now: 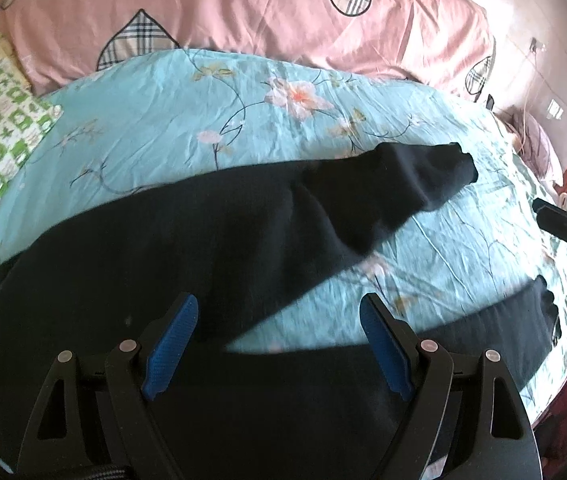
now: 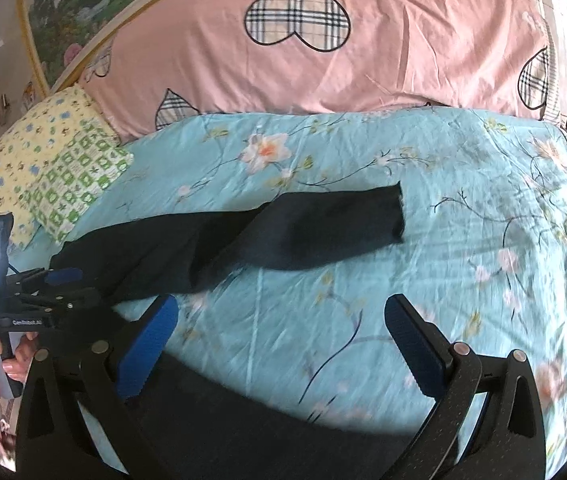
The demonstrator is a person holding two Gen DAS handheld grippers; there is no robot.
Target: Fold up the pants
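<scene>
While legs: black pants [image 1: 203,240] splayed apart on floral bedsheet [image 1: 163,120].
Left hand-held gripper [image 1: 279,344]: open, empty.
Right hand-held gripper [image 2: 283,344]: open, empty.
Risk: pinching bedsheet with fabric, dragging both.

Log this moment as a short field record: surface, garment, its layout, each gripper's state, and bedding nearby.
surface: bed with a teal floral sheet
garment: black pants, lying on the sheet
layout: legs spread in a V, far leg apart from near leg, sheet showing between them
left gripper: open, fingers over the pants, holding nothing
right gripper: open, over the sheet and near leg, holding nothing
bedding: pink quilt with plaid hearts behind; green-patterned pillow at far left
</scene>
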